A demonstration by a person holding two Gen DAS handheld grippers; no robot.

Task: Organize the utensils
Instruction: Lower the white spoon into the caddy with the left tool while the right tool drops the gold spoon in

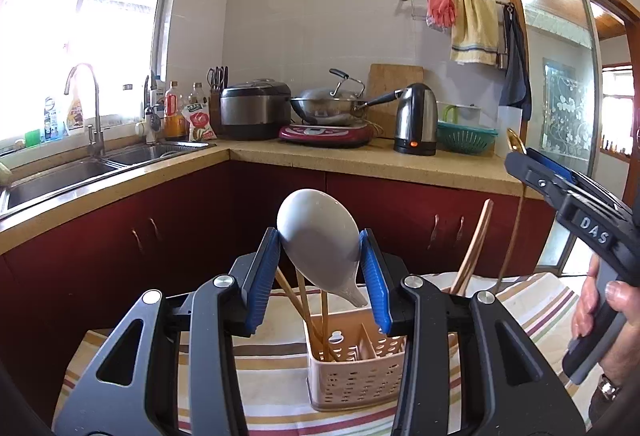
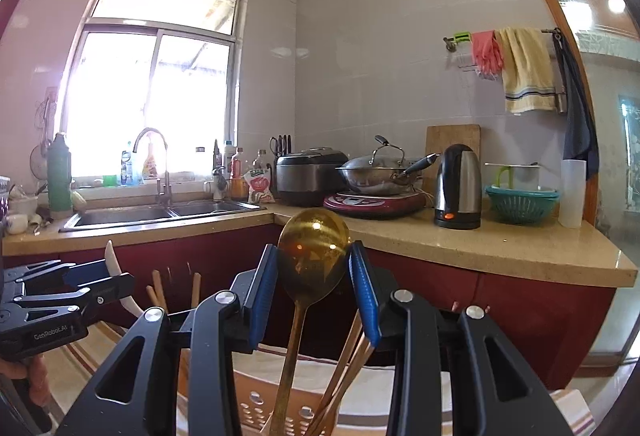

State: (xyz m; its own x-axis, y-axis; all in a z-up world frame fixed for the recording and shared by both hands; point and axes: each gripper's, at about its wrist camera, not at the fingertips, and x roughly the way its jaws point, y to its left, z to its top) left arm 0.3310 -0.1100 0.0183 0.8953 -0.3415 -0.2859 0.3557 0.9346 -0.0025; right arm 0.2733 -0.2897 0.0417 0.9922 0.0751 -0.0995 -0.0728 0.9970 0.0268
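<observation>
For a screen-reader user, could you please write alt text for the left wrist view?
The left gripper holds a grey spoon by its bowl above a beige caddy of chopsticks on a striped cloth.

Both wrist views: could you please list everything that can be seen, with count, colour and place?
grey spoon: 1, grey, bowl up between left gripper's pads
gold spoon: 1, gold, bowl up between right gripper's pads
utensil basket: 1, beige, on striped cloth
chopsticks: several, wooden, standing in basket
striped cloth: 1, striped, under basket
kettle: 1, steel and black, counter
wok: 1, steel, on red cooker
rice cooker: 1, dark, counter
colander: 1, teal, counter
sink: 1, steel, below window
left gripper: 1, black, blue pads
right gripper: 1, black, blue pads
</observation>
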